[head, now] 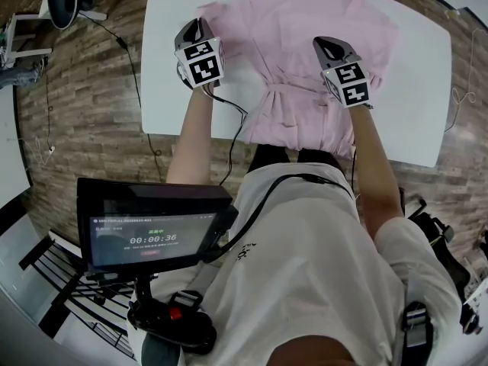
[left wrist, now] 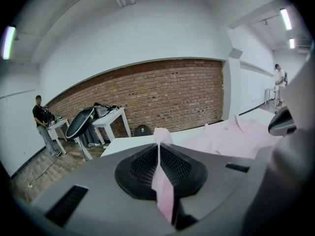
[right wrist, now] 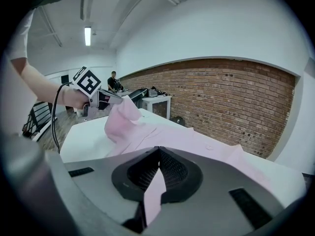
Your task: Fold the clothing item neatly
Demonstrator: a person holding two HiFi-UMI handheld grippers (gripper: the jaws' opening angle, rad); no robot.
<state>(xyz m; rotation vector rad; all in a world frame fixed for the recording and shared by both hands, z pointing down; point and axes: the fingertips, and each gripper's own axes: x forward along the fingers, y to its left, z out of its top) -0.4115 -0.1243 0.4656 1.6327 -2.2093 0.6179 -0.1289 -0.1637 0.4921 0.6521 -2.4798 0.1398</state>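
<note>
Pale pink cotton shirt (head: 305, 21) spread over a white rectangular table (head: 427, 75), collar at the far side, hem bunched at the near edge. Left gripper (head: 200, 23) clenched on a pinch of the shirt's left side, with the cloth held up off the tabletop. Right gripper (head: 320, 44) clamped tight on a thin fold of the same pink cloth, over the shirt's right half.
</note>
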